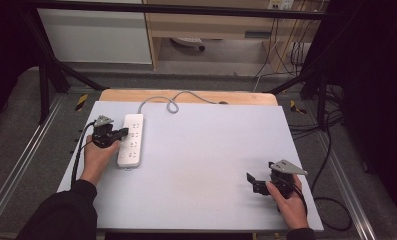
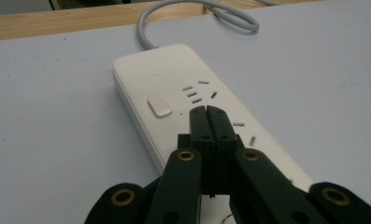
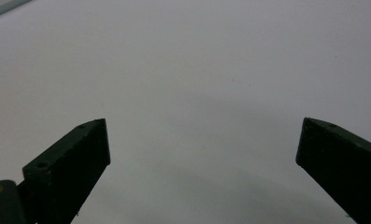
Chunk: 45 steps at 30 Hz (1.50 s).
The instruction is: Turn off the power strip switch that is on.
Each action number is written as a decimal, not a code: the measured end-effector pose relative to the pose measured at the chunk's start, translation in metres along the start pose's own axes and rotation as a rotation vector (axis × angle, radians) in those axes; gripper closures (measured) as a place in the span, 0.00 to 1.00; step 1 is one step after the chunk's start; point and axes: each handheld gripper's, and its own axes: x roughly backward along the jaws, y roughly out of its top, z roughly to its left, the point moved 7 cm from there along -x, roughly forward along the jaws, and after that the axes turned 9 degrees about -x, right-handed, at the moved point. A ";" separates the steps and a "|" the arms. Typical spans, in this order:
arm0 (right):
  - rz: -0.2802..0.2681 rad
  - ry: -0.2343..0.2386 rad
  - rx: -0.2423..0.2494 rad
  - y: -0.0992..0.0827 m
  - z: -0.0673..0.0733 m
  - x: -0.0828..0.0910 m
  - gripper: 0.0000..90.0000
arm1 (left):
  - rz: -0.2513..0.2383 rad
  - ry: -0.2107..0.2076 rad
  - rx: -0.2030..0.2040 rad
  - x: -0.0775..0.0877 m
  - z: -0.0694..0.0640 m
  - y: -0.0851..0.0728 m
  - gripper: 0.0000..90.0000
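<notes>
Power strip: the long white plastic power strip [image 1: 130, 140] lies flat near the left side of the pale grey table mat [image 1: 201, 165], its grey round cable [image 1: 158, 101] curling off the far end towards the wooden table edge [image 1: 186, 96].
Switch: we see a white square rocker button [image 2: 160, 105] on the strip's top face, just left of and beyond our left tips.
Left tongs: our left gripper [image 2: 206, 112], black, has its jaws pressed together with nothing between them; the joined tips sit over the strip's top, beside the socket slots [image 2: 193, 93]. Whether they touch the plastic we cannot tell.
Right tongs: our right gripper [image 3: 202, 140] has its jaws spread wide and empty above bare mat, well apart from the strip.
Risk: we judge the closed tips could slide off the small button if pushed at a slant, or catch in a slot.
Second risk: a sideways shove would skate the light strip across the mat, since our right tongs are not bracing it.
</notes>
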 end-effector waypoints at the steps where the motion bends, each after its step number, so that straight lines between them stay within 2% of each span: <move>1: -0.001 0.000 0.001 0.000 0.000 0.000 0.04 | -0.003 0.000 0.002 0.000 0.000 0.000 1.00; 14: -0.003 0.000 -0.001 0.000 0.000 0.000 0.04 | -0.025 -0.002 0.010 0.001 0.001 0.002 1.00; 22: -0.004 0.000 -0.004 0.001 0.000 0.001 0.04 | -0.044 -0.008 0.028 0.002 0.000 0.005 1.00; 23: -0.005 0.000 -0.004 0.001 0.000 0.001 0.04 | -0.046 -0.008 0.033 0.001 0.000 0.005 0.98; 24: -0.003 0.000 -0.005 0.001 0.000 0.001 0.04 | -0.046 -0.006 0.035 0.001 0.000 0.005 0.92; 27: -0.002 0.001 -0.003 0.000 0.000 0.000 0.04 | -0.056 -0.010 0.030 0.002 -0.001 0.007 0.87; 33: -0.002 0.000 -0.001 0.000 0.000 0.000 0.04 | -0.084 -0.014 0.029 0.002 -0.003 0.012 0.71; 40: -0.001 0.000 -0.001 0.000 -0.001 0.000 0.04 | -0.102 -0.019 0.036 0.004 -0.005 0.016 0.59; 45: -0.001 0.001 -0.002 0.000 0.000 -0.001 0.04 | -0.114 -0.039 0.061 0.004 -0.008 0.018 0.49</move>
